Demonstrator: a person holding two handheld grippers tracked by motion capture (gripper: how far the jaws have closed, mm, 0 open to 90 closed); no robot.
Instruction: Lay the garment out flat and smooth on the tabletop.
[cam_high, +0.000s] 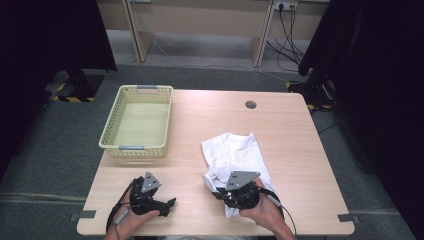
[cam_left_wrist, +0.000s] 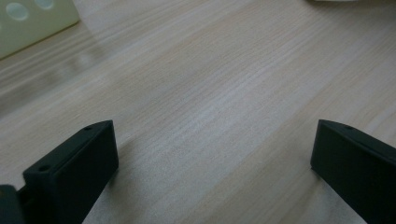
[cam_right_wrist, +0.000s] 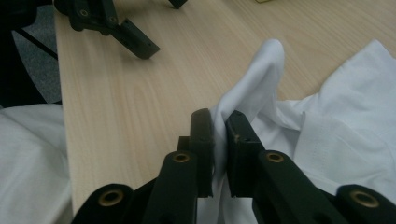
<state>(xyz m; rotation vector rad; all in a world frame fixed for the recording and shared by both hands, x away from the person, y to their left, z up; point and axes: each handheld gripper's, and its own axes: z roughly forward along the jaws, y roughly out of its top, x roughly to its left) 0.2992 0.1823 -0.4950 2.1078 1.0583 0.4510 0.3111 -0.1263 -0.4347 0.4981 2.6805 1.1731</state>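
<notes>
1. While the left gripper (cam_high: 167, 204) rests near the table's (cam_high: 290, 130) front left corner, its jaws stand wide apart with nothing between them.
2. Right gripper (cam_right_wrist: 218, 135) pinches a fold of the white shirt (cam_high: 235, 150) tight.
3. The shirt lies crumpled near the front edge, right of the middle.
4. A yellow basket (cam_high: 111, 131) sits at the back left corner.
5. Grey carpet (cam_high: 50, 150) lies around the pale wood table.

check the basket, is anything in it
No, the yellow basket shows a bare floor in the high view, and the white shirt lies on the table.
</notes>
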